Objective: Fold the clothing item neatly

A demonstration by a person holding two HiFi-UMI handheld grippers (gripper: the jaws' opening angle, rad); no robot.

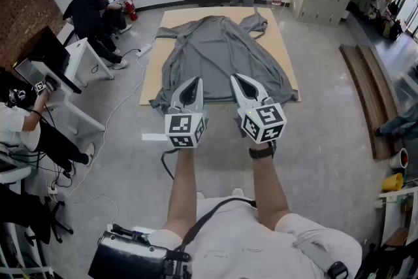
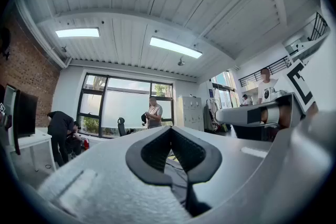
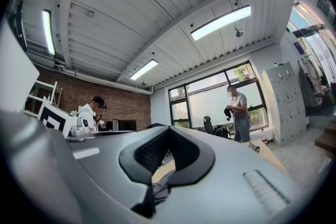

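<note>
**Both tools closed before the spread garment**

The left tool [image 1: 194,83] is held level, jaws pressed together, empty. The grey long-sleeved cloth garment [image 1: 219,49] is spread flat on a tan rectangular floor mat [image 1: 160,59]. The right tool [image 1: 238,79] is likewise closed, nothing gripped.
</note>
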